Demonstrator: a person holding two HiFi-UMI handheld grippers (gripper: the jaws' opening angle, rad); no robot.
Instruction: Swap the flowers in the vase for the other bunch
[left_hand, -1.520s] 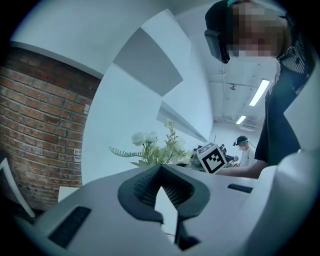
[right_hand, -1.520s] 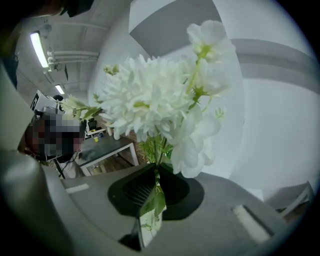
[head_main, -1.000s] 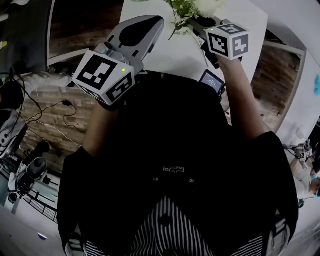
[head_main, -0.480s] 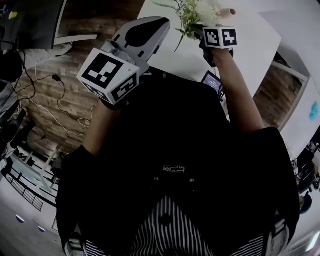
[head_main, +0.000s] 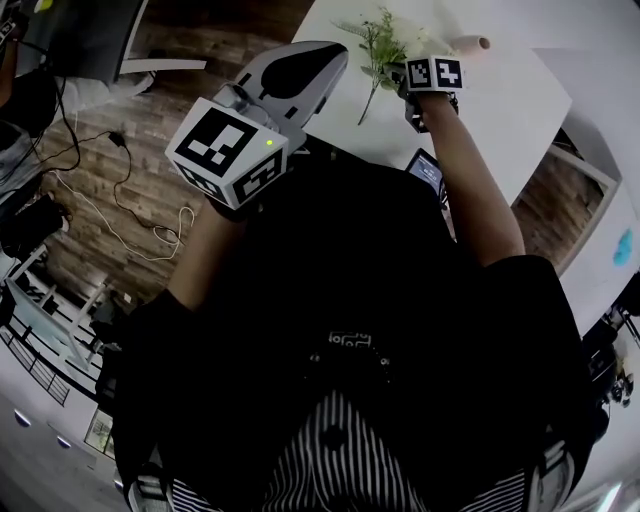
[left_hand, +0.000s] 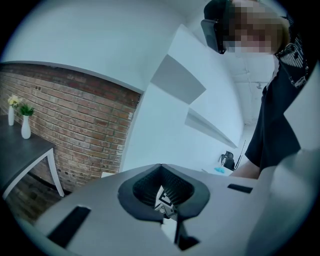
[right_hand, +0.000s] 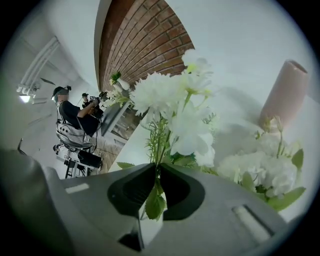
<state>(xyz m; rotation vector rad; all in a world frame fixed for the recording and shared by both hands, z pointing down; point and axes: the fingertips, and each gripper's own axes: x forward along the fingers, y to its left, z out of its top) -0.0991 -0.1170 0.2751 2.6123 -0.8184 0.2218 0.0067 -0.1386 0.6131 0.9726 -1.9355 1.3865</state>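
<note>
Right gripper (right_hand: 156, 167) pinching the stems of the white flower bunch (right_hand: 170, 100). Pink vase (right_hand: 282, 95) is beyond it, toward the tabletop's (head_main: 500, 110) far edge. Left gripper (left_hand: 161, 172) jaws pressed together, empty.

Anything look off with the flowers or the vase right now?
Nothing spilled or broken. The right gripper pinches a white bunch by its stems, a leaf caught between the jaws. The other bunch lies on the table by the pink vase, which shows no stems.
</note>
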